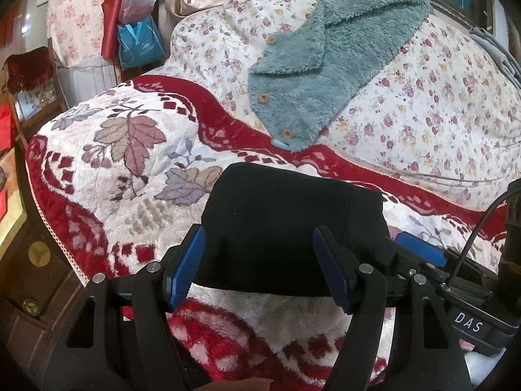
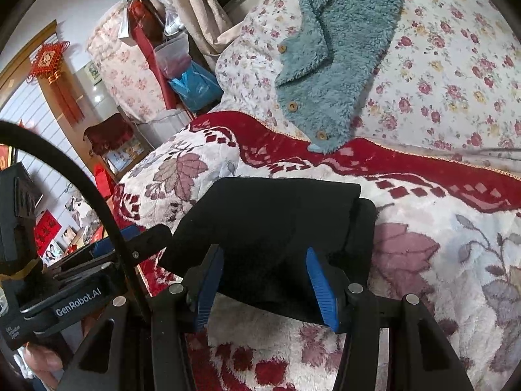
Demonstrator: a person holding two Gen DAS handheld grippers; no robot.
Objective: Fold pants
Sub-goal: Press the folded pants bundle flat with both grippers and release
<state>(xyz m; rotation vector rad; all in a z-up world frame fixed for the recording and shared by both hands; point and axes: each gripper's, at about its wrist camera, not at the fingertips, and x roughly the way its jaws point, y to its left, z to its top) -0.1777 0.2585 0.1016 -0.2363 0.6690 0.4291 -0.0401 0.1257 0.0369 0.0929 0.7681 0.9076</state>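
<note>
The black pants (image 1: 286, 218) lie folded into a compact rectangle on the red and white leaf-patterned blanket (image 1: 123, 176). They also show in the right wrist view (image 2: 270, 228). My left gripper (image 1: 260, 267) is open, its blue pads straddling the near edge of the pants. My right gripper (image 2: 265, 285) is open too, its pads either side of the near edge. Neither holds any cloth. The right gripper's blue finger (image 1: 420, 249) shows at the pants' right side in the left wrist view.
A teal fleece garment (image 1: 325, 55) with wooden buttons lies on the floral quilt (image 1: 423, 104) beyond. Blue bag (image 1: 140, 44) and covered furniture (image 1: 78, 22) stand left of the bed. A wooden bed frame (image 1: 35, 267) runs along the left edge.
</note>
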